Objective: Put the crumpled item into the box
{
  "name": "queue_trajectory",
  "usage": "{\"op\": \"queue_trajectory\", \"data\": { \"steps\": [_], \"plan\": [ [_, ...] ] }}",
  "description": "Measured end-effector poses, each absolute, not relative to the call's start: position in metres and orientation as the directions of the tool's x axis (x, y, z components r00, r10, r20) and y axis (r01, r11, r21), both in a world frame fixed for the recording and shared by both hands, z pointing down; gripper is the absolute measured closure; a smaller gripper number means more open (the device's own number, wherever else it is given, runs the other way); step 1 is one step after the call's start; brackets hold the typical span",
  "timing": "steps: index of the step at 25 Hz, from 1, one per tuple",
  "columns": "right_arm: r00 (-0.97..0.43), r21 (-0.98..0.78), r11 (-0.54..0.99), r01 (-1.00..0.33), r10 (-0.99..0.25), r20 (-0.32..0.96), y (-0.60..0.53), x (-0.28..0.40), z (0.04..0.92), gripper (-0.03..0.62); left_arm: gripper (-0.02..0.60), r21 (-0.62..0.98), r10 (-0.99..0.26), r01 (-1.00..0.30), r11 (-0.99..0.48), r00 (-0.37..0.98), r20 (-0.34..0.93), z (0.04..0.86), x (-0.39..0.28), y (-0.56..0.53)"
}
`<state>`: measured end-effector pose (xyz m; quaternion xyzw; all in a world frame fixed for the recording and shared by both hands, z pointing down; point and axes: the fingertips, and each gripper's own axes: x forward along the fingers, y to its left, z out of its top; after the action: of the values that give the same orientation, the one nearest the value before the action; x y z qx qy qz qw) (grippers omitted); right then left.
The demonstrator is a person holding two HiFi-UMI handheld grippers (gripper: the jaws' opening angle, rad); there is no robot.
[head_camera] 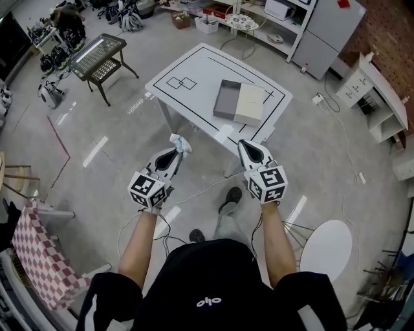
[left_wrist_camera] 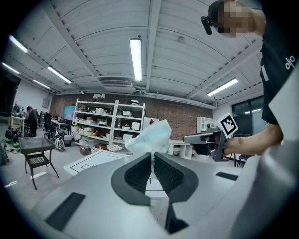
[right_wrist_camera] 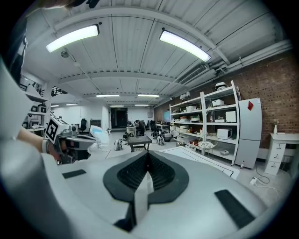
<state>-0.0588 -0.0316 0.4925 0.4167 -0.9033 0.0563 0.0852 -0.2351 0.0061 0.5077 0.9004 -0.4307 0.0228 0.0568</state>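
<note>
A crumpled pale-blue and white item (head_camera: 181, 143) (left_wrist_camera: 150, 137) sticks out of my left gripper (head_camera: 174, 154) (left_wrist_camera: 152, 161), whose jaws are shut on it. I hold it in the air in front of the white table (head_camera: 194, 71). On that table lies the open grey box (head_camera: 228, 99) with its cream lid (head_camera: 251, 103) folded out to the right. My right gripper (head_camera: 251, 151) (right_wrist_camera: 147, 161) is shut with nothing in it, level with the left one. In the right gripper view the left gripper (right_wrist_camera: 70, 140) and the crumpled item (right_wrist_camera: 99, 134) show at the left.
A mesh side table (head_camera: 98, 57) stands far left. Shelving (head_camera: 272, 19) and a grey cabinet (head_camera: 326, 35) line the back wall, with a white dresser (head_camera: 375, 97) at right. A checked cloth (head_camera: 39, 255) is near left, a round white stool (head_camera: 326, 249) near right.
</note>
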Motion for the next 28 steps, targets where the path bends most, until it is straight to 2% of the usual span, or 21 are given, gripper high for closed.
{"op": "queue_trajectory", "data": {
  "steps": [14,28],
  "plan": [
    [-0.653,-0.037,0.660,-0.750,-0.732,0.193,-0.212,0.017,0.476,0.585,0.558,0.093,-0.785,-0.796,-0.599,0.606,0.129,0.507,-0.164,-0.170],
    [-0.673,-0.098,0.668,-0.738,-0.718,0.176,-0.294,0.089,0.489,0.585,0.558,0.075,-0.775,-0.790,-0.608,0.611,0.158,0.508,-0.083,-0.257]
  ]
}}
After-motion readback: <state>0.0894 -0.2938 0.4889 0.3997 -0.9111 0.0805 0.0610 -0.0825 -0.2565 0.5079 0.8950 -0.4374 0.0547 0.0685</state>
